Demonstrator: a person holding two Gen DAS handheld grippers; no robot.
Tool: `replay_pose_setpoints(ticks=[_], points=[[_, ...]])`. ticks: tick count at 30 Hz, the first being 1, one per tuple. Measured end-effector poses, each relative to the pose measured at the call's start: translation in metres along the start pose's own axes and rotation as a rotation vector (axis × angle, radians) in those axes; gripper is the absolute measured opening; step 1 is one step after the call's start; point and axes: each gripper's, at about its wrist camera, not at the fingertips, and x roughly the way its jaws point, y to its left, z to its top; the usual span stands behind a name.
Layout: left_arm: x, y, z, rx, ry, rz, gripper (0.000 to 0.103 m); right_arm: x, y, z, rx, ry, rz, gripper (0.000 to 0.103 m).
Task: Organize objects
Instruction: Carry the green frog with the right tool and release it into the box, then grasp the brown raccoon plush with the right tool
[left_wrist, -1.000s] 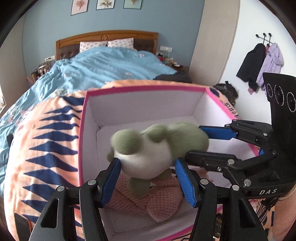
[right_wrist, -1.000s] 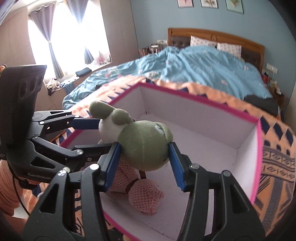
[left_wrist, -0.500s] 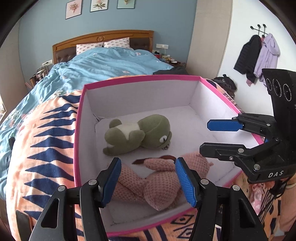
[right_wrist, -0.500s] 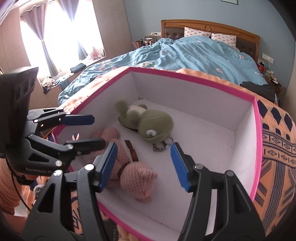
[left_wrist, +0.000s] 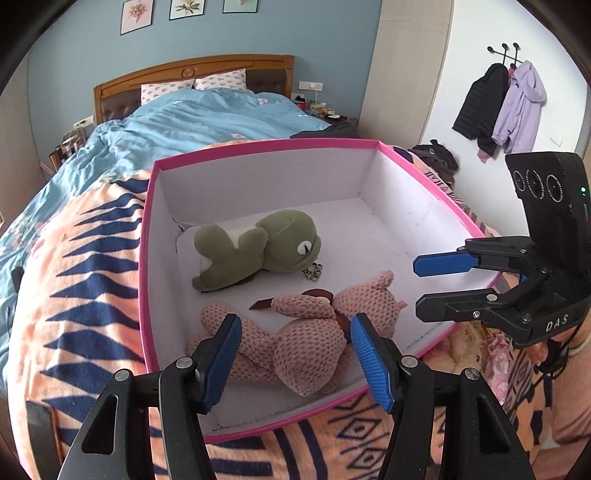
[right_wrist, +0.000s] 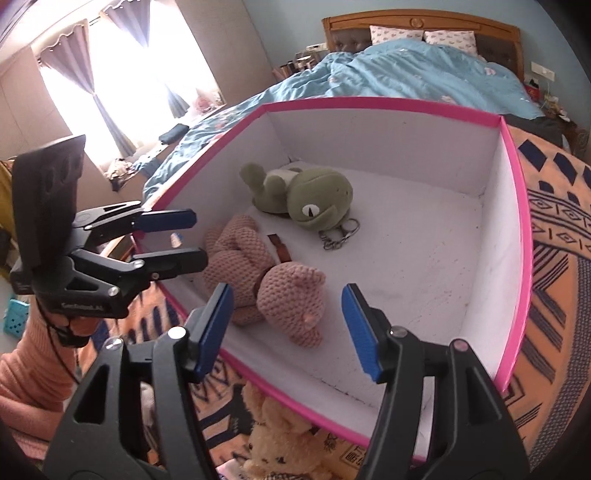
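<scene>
Backing off after the drop: green frog plush (left_wrist: 258, 247) went from both grips to lying in the pink box (left_wrist: 147, 258) beside the pink bear (left_wrist: 303, 332) | left hand-held gripper (left_wrist: 295, 362) and right hand-held gripper (right_wrist: 286, 325) wide open, empty | yellow plush (right_wrist: 280, 435) outside looks next

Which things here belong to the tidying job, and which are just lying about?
Job:
- pink-rimmed white cardboard box
- green plush frog
- pink knitted teddy bear
- yellow plush toy outside the box

Lying about:
- blue duvet
- black and lilac jackets
</scene>
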Motion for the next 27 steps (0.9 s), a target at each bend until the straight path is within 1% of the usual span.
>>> replay_pose_setpoints(ticks=[4,6,8,9,11,12,14,15,17,19,21,24,27], points=[[-0.008,-0.002,-0.008,-0.006,-0.01,-0.005,0.063,-0.006,0.005,-0.009,0.016,0.007,0.06,0.063],[-0.014,-0.003,-0.013,-0.016,-0.027,-0.008,0.063,-0.01,0.009,-0.012,0.014,-0.008,0.037,0.063],[-0.024,-0.005,-0.018,-0.003,-0.075,0.001,0.064,-0.018,0.018,-0.018,0.002,-0.04,0.001,0.063],[-0.031,-0.005,-0.022,0.0,-0.1,0.006,0.067,-0.023,0.025,-0.022,-0.01,-0.062,-0.009,0.063],[-0.045,-0.006,-0.032,0.012,-0.151,-0.01,0.07,-0.037,0.04,-0.028,-0.042,-0.121,-0.005,0.063],[-0.054,-0.006,-0.039,0.015,-0.174,-0.018,0.075,-0.043,0.049,-0.033,-0.063,-0.147,-0.001,0.063],[-0.064,-0.006,-0.049,0.029,-0.203,-0.022,0.081,-0.051,0.071,-0.045,-0.113,-0.175,0.019,0.065],[-0.07,-0.007,-0.056,0.037,-0.214,-0.019,0.08,-0.054,0.081,-0.053,-0.141,-0.179,0.04,0.067],[-0.078,-0.005,-0.069,0.038,-0.216,-0.019,0.08,-0.049,0.101,-0.065,-0.185,-0.16,0.081,0.068],[-0.082,-0.003,-0.081,0.031,-0.205,-0.018,0.08,-0.034,0.117,-0.074,-0.208,-0.103,0.125,0.068],[-0.085,0.001,-0.094,0.015,-0.193,-0.014,0.08,-0.019,0.127,-0.084,-0.235,-0.053,0.127,0.068],[-0.086,0.005,-0.112,-0.015,-0.17,-0.028,0.08,0.002,0.128,-0.098,-0.228,0.025,0.14,0.068],[-0.085,0.007,-0.128,-0.038,-0.145,-0.039,0.08,0.009,0.125,-0.11,-0.211,0.064,0.146,0.068]])
